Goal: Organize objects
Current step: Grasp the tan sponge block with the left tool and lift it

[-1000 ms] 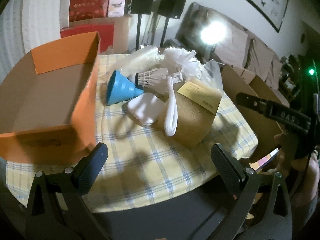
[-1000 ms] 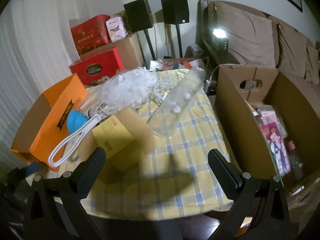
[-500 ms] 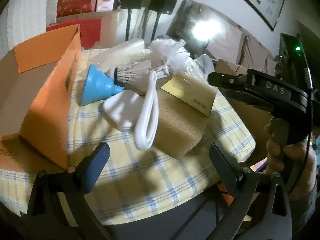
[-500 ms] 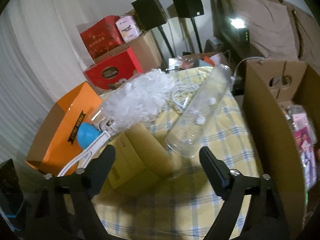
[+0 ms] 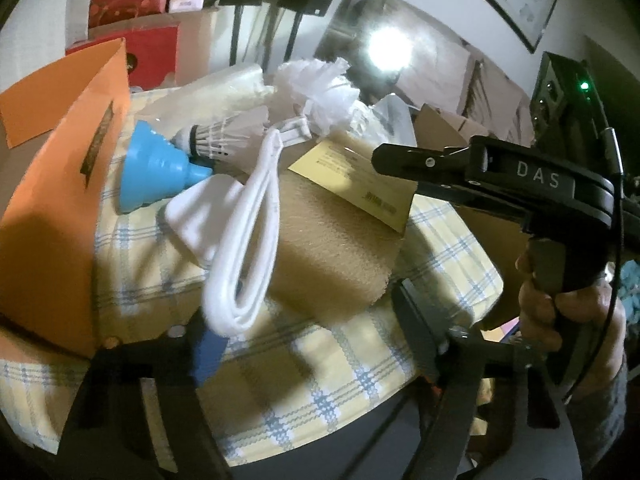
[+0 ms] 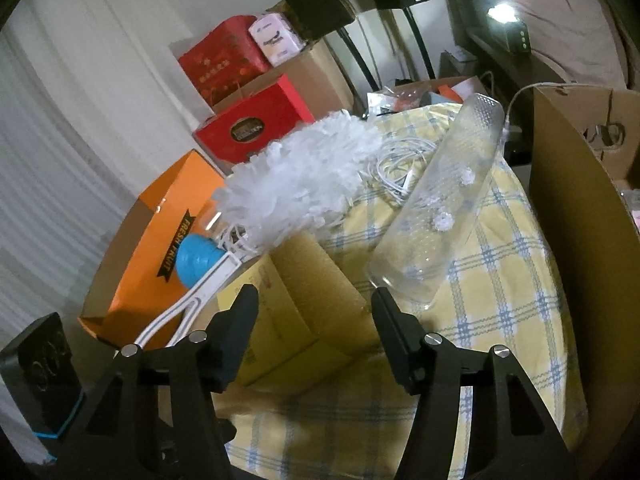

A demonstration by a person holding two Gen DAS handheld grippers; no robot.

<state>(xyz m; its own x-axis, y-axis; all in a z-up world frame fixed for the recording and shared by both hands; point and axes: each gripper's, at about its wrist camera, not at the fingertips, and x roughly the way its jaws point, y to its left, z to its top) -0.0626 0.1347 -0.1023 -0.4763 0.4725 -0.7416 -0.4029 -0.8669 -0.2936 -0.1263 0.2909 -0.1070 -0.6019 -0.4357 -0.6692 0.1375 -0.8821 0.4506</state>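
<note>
- My left tongs (image 5: 304, 340) hang low over the near edge of the worktop (image 5: 344, 364); jaws closing, nothing pressed between them yet, though the white strap loop (image 5: 244, 264) dangles just ahead of the left finger.
- My right tongs (image 6: 316, 320) are likewise closing, with the near corner of the tan box (image 6: 296, 300) in the gap; I see no contact.
- The tan box lies on the checked cloth, middle of the worktop. It looks like stiff, light card; I'd take it across a short edge.
- The strap is soft and limp and will sag; pinch it at the loop's end.
- Blue funnel (image 5: 156, 168) and shuttlecock (image 5: 224, 140) lie beyond, touching the orange box (image 5: 60, 208). The feathers are fragile, so I'd grip the cork.
- The clear tube (image 6: 444, 208) lies right of the tan box; slick and likely to roll, so hold it mid-length.
- White duster (image 6: 300, 184) behind: fluffy and light.
</note>
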